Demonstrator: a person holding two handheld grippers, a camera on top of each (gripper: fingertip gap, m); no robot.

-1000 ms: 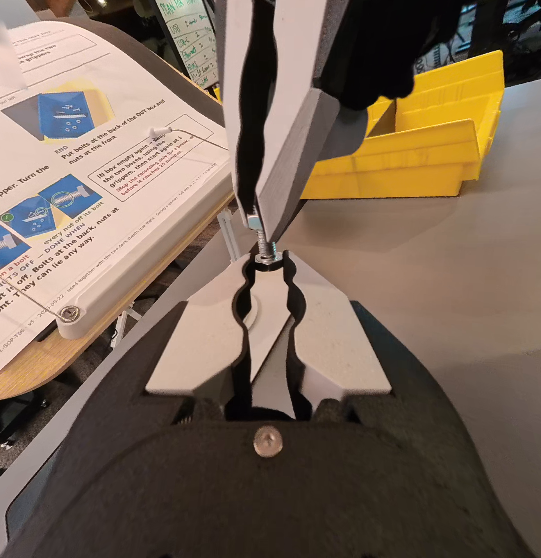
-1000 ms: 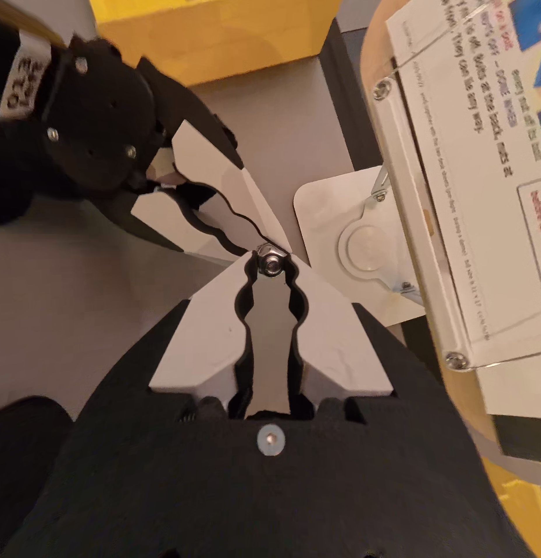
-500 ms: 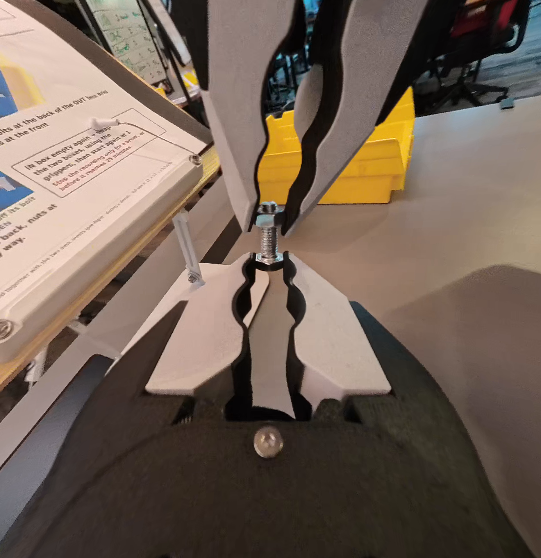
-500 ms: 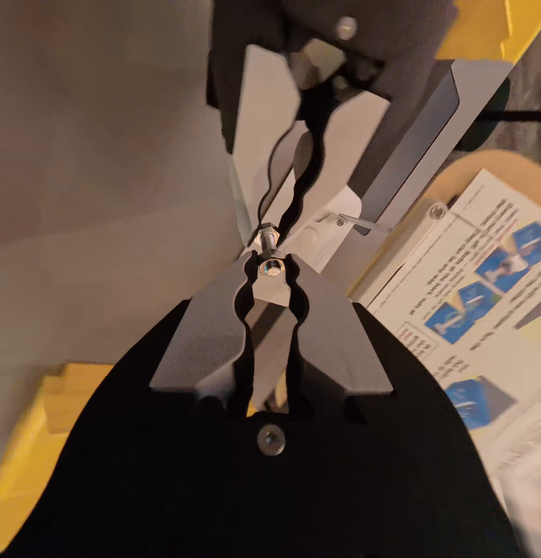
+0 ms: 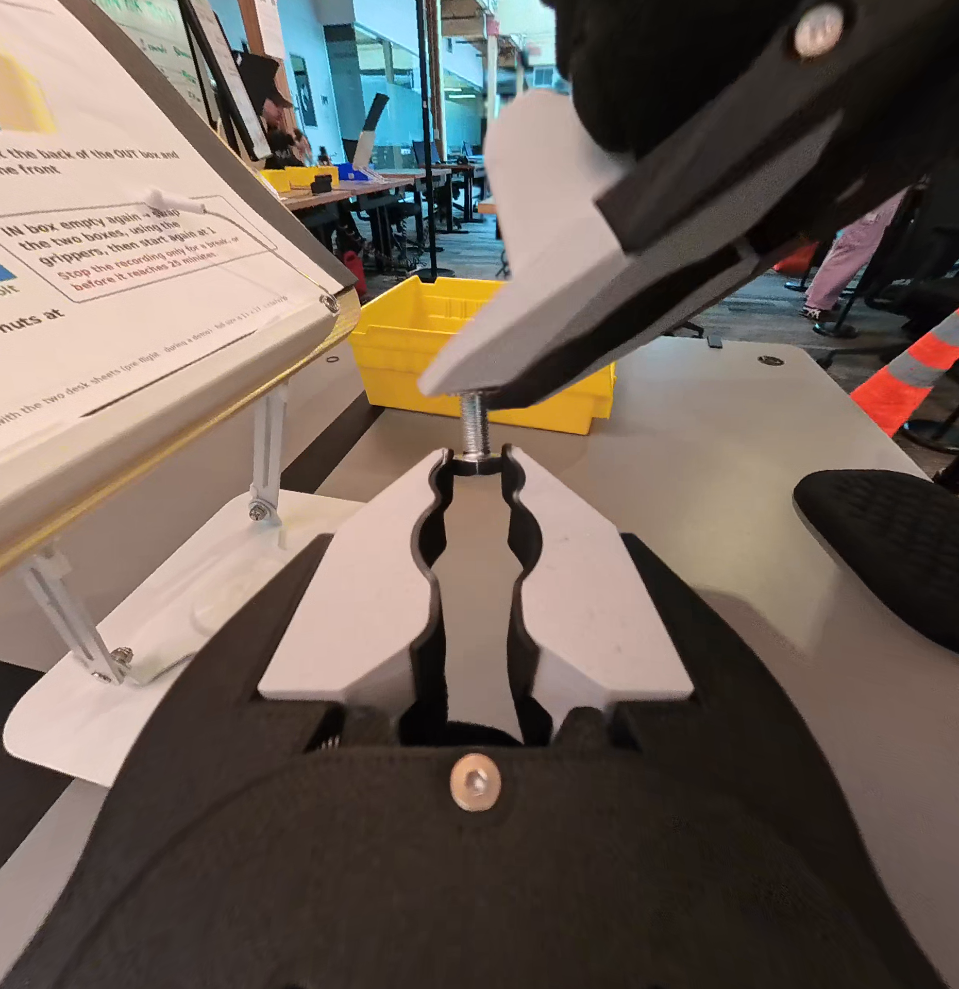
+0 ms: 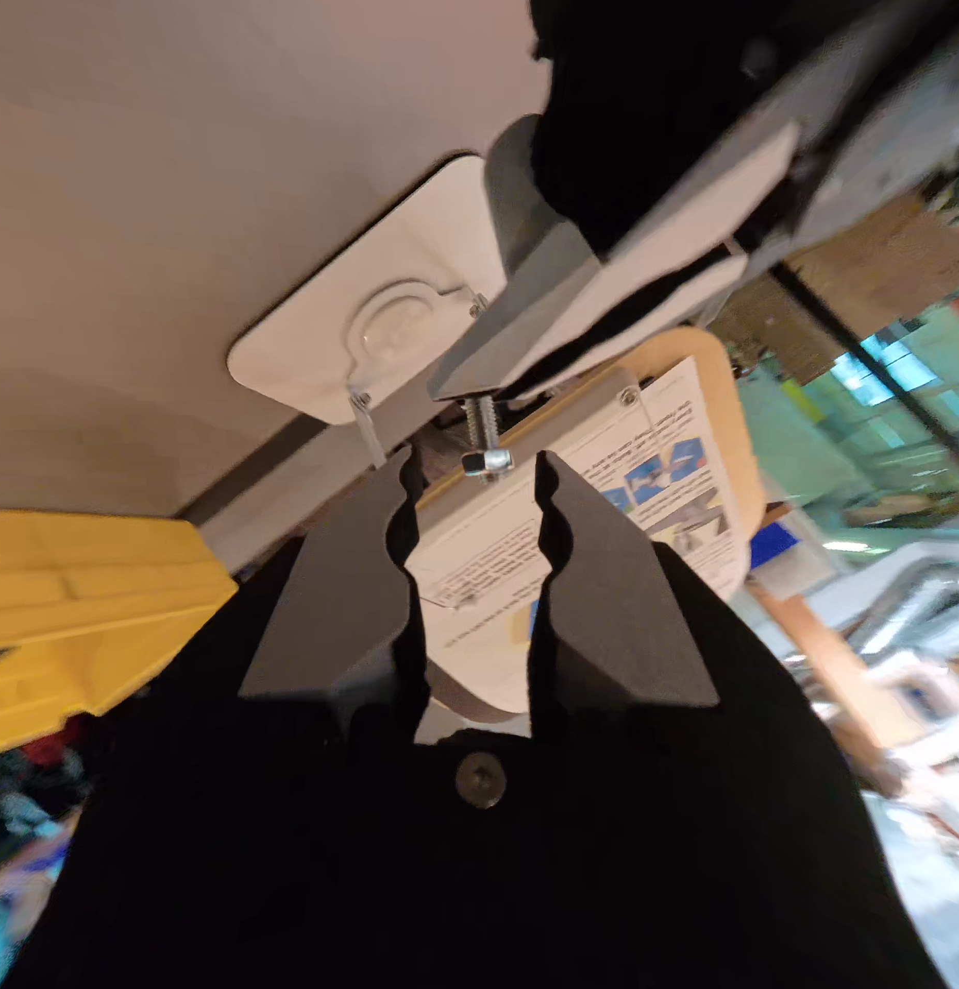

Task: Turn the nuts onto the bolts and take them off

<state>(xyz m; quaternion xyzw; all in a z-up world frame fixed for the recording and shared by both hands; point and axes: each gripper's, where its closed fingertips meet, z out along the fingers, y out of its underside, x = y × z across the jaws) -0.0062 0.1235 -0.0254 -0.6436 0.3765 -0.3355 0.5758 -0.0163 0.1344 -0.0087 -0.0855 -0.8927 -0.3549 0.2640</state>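
Observation:
My left gripper is shut on the head of a silver bolt and holds it upright above the grey table. The threaded shaft runs up to my right gripper, which comes in side-on from the upper right and hides the nut in the left wrist view. In the right wrist view my right gripper is open. The nut sits near the end of the bolt between the fingertips, with a gap on each side. The left gripper shows above it.
A yellow bin stands on the table behind the bolt. A tilted instruction sheet on a white stand base fills the left. A black mesh pad lies at the right. An orange cone and a person's legs are beyond the table.
My right gripper was shut on the nut and has opened off it. Both grippers have swung round, so the right one now comes in from the upper right.

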